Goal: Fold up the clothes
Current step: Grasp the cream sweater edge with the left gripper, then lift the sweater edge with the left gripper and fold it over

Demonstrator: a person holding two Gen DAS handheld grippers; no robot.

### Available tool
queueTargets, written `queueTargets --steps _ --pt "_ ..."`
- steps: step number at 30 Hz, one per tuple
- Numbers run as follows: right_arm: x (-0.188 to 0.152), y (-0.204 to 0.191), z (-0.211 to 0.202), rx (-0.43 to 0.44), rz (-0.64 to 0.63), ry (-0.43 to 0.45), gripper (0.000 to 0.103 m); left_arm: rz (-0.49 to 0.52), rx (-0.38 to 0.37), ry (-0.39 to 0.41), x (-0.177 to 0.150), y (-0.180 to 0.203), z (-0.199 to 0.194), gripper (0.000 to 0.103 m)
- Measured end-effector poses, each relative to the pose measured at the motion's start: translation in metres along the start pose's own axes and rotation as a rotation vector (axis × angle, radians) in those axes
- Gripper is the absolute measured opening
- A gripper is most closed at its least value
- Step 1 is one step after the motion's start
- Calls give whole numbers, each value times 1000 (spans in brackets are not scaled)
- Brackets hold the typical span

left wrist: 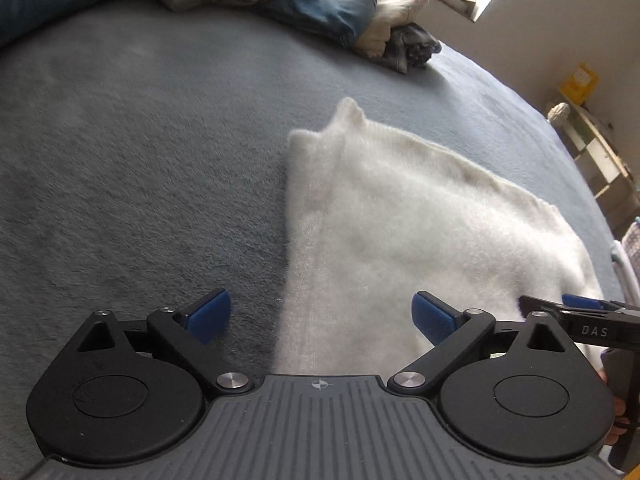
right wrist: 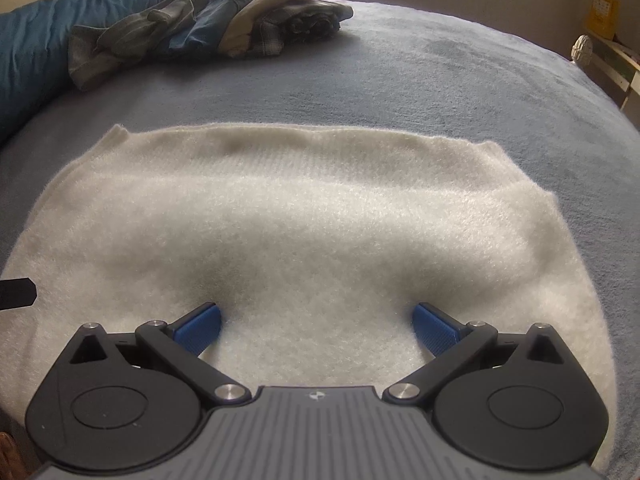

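Both claws stand wide open and hold nothing. On the left gripper (left wrist: 320, 316) the blue pads are spread over the left edge of a white fuzzy garment (left wrist: 400, 220), while the right gripper (right wrist: 318, 328) hangs low over the near middle of the same garment (right wrist: 300, 220). This garment lies flat on the grey bed cover (left wrist: 140, 140) in a roughly rectangular shape, with a ribbed corner sticking up at its far left. It may already be folded once or only spread out; I cannot tell which, so the step fits both smoothing and a fold between two grasps. Any further fold needs each claw to pinch one edge cleanly. A pile of crumpled clothes (right wrist: 208, 20) waits at the far side.
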State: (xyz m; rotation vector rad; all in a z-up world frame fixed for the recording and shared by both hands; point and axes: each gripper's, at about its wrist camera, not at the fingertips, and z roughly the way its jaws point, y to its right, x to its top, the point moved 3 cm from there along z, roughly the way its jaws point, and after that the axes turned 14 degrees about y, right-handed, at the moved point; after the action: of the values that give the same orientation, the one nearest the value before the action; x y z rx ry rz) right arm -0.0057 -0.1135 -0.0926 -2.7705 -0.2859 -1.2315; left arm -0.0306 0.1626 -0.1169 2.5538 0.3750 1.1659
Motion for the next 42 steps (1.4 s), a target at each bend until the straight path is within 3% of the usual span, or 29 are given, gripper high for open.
queueTargets --steps 7,13,18,23,26,31,42 --pt "0 1 0 6 3 -3 103 7 -146 -11 18 -6 26 63" --pt "0 0 1 5 1 -5 103 -111 -218 -42 22 -16 40 62" --pt "-1 0 0 10 0 0 103 -218 -281 -104 16 -28 36 50" --pt "-2 0 2 9 -7 10 103 -229 -304 -148 -1 -30 23 47" --pt "-2 -1 3 8 -11 17 103 -214 -283 -134 -1 -22 24 45" --pt "-2 0 2 12 -8 27 103 -213 -268 -114 3 -16 15 25" --pt "-6 1 -1 19 -12 57 103 -138 -248 -88 27 20 -10 22"
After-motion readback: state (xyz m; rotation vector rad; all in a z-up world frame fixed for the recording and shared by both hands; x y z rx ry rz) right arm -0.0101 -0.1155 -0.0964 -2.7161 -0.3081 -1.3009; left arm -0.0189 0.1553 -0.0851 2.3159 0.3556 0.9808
